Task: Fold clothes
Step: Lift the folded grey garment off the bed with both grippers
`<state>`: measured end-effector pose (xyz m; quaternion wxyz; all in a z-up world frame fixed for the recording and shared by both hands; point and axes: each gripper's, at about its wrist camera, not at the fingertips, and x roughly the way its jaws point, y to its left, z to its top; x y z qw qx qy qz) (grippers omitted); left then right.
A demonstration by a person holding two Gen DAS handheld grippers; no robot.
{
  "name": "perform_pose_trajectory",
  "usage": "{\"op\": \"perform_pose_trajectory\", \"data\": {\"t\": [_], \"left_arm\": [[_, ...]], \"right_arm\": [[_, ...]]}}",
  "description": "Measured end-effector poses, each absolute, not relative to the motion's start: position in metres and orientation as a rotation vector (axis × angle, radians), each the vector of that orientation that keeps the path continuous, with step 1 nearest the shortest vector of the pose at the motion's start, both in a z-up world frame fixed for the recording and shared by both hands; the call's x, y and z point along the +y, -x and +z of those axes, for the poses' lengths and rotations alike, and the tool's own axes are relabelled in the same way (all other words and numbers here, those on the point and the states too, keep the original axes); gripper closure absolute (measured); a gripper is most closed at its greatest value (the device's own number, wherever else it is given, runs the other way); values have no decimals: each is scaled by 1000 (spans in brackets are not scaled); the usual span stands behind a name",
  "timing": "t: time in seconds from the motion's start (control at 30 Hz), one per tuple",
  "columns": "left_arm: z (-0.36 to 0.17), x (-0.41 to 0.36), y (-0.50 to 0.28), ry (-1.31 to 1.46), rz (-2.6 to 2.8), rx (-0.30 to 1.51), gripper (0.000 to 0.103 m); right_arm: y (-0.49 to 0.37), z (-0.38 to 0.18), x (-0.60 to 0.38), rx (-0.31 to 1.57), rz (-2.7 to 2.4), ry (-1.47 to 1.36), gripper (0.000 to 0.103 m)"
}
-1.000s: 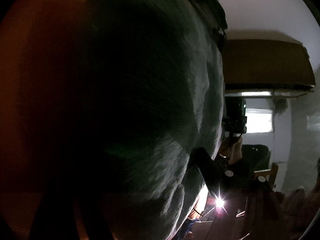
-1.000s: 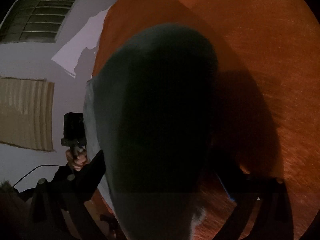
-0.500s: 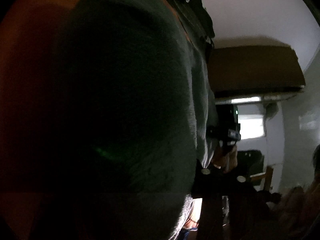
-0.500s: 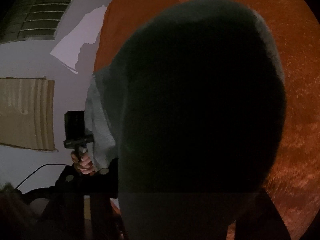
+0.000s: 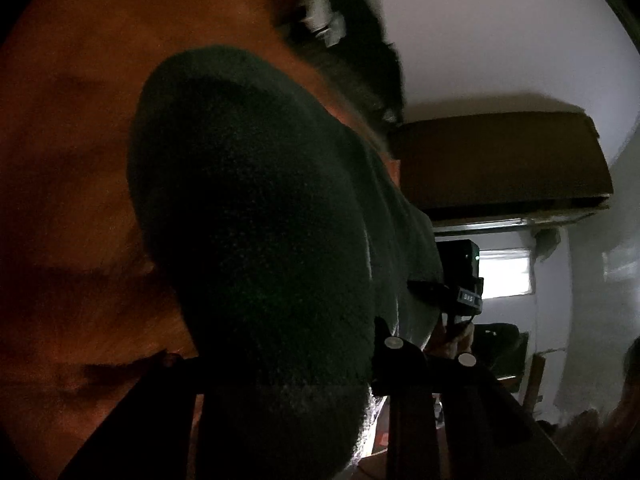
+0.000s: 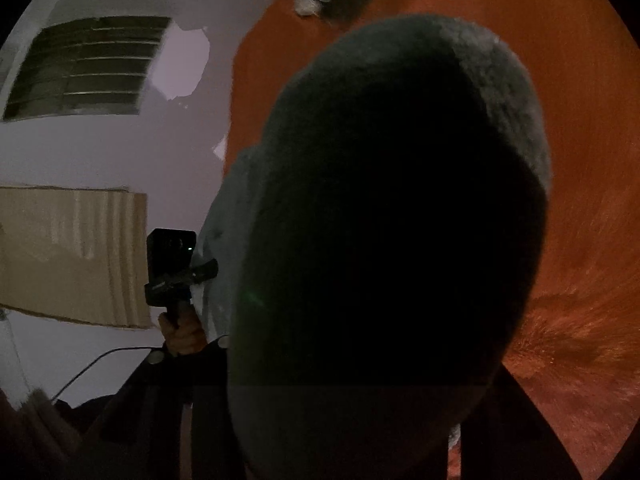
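A big, fuzzy dark grey-green cloth (image 5: 256,240) filled the middle of both views, bunched up right in front of each camera. The left claw (image 5: 288,412) was closing and the cloth sat between its two fingers, so it was pinching the cloth. The right claw (image 6: 352,432) was closing too, with the same cloth (image 6: 392,216) caught between its fingers. Under the cloth lay an orange-brown fuzzy surface (image 6: 580,160) that spread out wide; I could not tell if it was a worktop or a bed. A dark thing with white bits (image 5: 344,52) lay at the far edge of that surface, too blurry to name. The room was dim, with pale walls (image 6: 120,152). A vent with slats (image 6: 88,66) was high on one wall, a brown cardboard sheet (image 6: 76,252) hung lower down, and a bright window (image 5: 506,272) glowed in the left view. A hand (image 6: 182,332) held a black handle beside the cloth.
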<state>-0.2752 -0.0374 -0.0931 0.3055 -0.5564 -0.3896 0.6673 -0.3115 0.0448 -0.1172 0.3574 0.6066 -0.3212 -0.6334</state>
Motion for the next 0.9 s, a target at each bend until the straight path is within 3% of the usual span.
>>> {"op": "perform_pose_trajectory", "data": {"t": [0.23,0.43,0.7,0.9], "left_arm": [[31,-32,307,1388,1799,-940,74],[98,-5,341,1372,1830,-900,73],[104,19,430,1351,1870,-946,73],[76,24,558,1329,1895,-991,73]], "right_arm": [[341,-4,77,-867,-1715,-1467,64],[364,71,100,-884,-1775,-1439,64],[464,94,127,-856,-1775,-1460,64],[587,86,150,-827,-1778,-1447,64]]}}
